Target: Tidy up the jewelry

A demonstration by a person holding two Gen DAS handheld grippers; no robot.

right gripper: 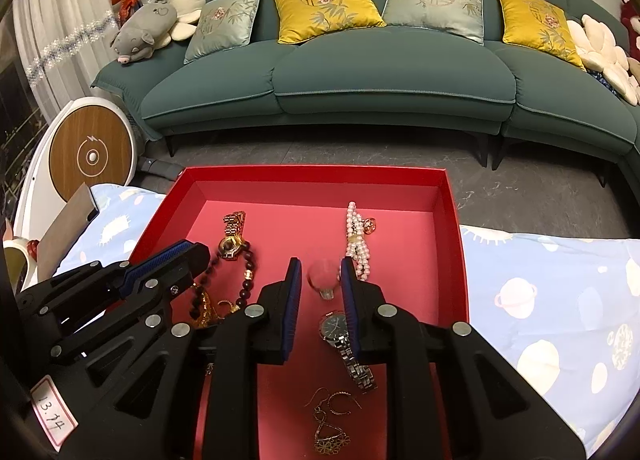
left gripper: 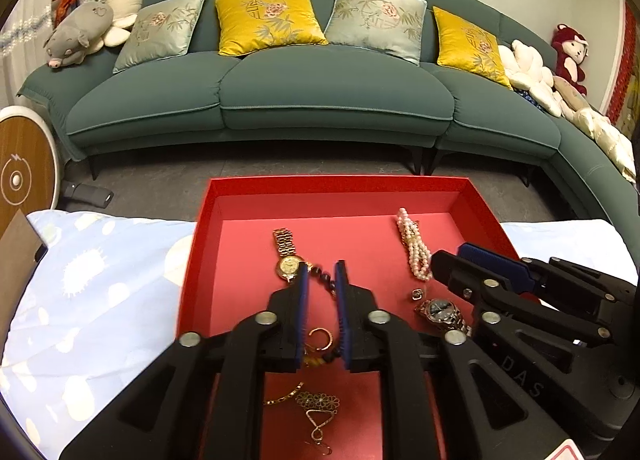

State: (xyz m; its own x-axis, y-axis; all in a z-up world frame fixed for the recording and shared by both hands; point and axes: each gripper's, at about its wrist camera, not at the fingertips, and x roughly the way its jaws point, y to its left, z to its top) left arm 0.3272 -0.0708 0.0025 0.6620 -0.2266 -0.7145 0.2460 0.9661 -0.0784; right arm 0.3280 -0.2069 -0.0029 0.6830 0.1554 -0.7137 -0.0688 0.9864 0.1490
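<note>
Behind the table a green sofa [left gripper: 280, 100] was seen; a red tray [left gripper: 340, 184] sat on a patterned cloth [left gripper: 100, 280]. Most jewelry was already laid in the tray: gold watch [left gripper: 289, 260], pearl strand [left gripper: 416, 248], silver watch [right gripper: 338, 330], dark bead bracelet [right gripper: 246, 280], earrings [right gripper: 332, 416]. The left gripper [left gripper: 322, 276] was held narrowly parted over the beads, nothing clamped. The right gripper [right gripper: 320, 274] was parted beside a small ring [right gripper: 325, 280], not gripped. Sorting was judged mostly done; tidying remained.

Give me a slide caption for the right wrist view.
Right hand-held gripper poised over a red tray of jewelry, a ring between its fingers, beside a pearl bracelet and a dark-faced watch.
</note>
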